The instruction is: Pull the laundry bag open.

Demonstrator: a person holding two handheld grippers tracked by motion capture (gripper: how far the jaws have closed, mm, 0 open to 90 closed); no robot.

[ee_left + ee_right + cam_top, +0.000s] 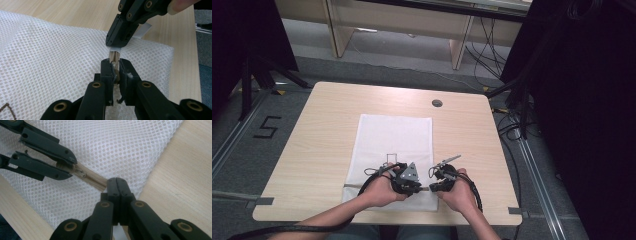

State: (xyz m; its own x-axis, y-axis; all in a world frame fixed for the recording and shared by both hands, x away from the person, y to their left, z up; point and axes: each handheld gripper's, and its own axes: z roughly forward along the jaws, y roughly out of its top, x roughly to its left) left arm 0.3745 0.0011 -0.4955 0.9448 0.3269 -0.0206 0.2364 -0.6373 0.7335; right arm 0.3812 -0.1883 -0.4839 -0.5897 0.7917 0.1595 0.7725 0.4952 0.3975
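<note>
A white mesh bag (394,145) lies flat on the wooden table (322,130), with a beige zipper (92,178) along its near edge. My left gripper (418,188) is shut on the zipper's pull (79,171); in the left gripper view its jaws pinch the beige tape (114,58). My right gripper (431,188) faces it a short way along the zipper, shut on the zipper's end (105,185) at the bag's near right corner. In the left gripper view the right gripper (115,46) clamps a white tab (143,30) at that end.
A round cable hole (437,103) sits near the table's far edge. Black stands (254,75) and cables (512,125) flank the table on the floor. A wooden shelf unit (402,25) stands beyond it. Bare tabletop lies left and right of the bag.
</note>
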